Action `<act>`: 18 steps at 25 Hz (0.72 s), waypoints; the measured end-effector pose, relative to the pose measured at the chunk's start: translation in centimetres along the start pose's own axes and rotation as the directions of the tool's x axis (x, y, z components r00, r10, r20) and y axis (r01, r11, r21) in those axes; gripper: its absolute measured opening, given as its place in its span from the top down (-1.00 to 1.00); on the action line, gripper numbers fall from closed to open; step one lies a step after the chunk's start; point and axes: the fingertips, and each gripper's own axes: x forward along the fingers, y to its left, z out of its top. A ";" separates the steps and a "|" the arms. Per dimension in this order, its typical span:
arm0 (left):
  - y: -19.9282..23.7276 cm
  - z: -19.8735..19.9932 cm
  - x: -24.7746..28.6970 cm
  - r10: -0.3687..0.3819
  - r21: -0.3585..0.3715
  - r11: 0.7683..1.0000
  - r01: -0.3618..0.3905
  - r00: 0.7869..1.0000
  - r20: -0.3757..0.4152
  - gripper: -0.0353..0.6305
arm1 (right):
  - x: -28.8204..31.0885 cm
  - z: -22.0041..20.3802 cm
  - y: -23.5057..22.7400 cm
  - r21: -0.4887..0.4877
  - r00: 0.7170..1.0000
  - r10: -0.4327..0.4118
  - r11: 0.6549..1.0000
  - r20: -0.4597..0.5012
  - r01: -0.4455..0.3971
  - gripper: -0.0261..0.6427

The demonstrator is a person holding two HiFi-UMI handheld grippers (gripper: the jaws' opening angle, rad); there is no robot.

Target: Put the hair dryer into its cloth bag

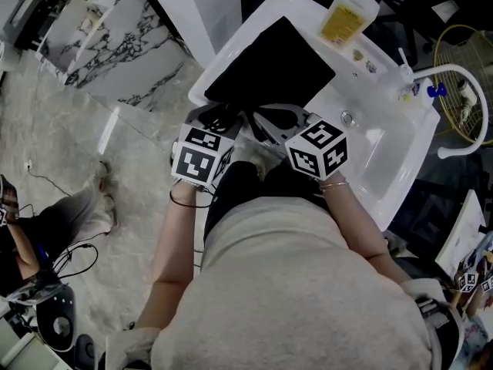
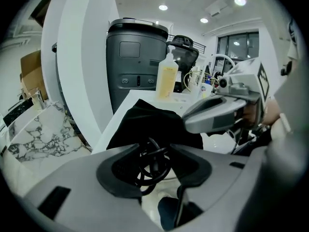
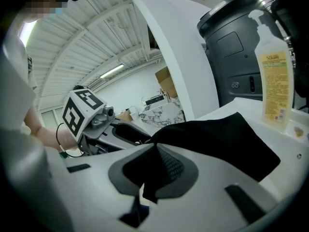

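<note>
Here, a black cloth bag (image 1: 269,64) was seen lying flat on a white worktop (image 1: 266,10), straight ahead of both hand-held grippers. Its long axis ran away from the person toward a soap bottle (image 1: 348,14). The bag's near edge was pinched by the right hand-held gripper (image 3: 155,170), whose jaws were closed tight on a fold of the cloth. Just beside it, at the same near edge, the left hand-held gripper (image 2: 154,161) was held with its jaws partly apart. A coiled black cord (image 2: 145,170) was caught between its pads and appeared to be gripped. The cord was taken to be the dryer's, but the dryer's body could not be picked out for certain. The bag lay just beyond the cord. The coming move was therefore judged to run forward along the bag's length, into whatever opening was being held up on the right side.
</note>
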 end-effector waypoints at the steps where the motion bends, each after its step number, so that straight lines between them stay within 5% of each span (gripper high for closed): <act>1: 0.0 0.4 0.1 -0.006 -0.011 1.000 0.006 1.000 0.006 0.32 | 0.0 0.0 0.0 0.000 1.000 -0.001 1.000 -0.001 0.001 0.89; 18: -0.3 -0.6 2.4 0.021 0.008 1.000 -0.021 0.999 -0.050 0.32 | 0.1 -0.3 0.0 0.038 1.000 -0.001 0.999 0.008 0.000 0.89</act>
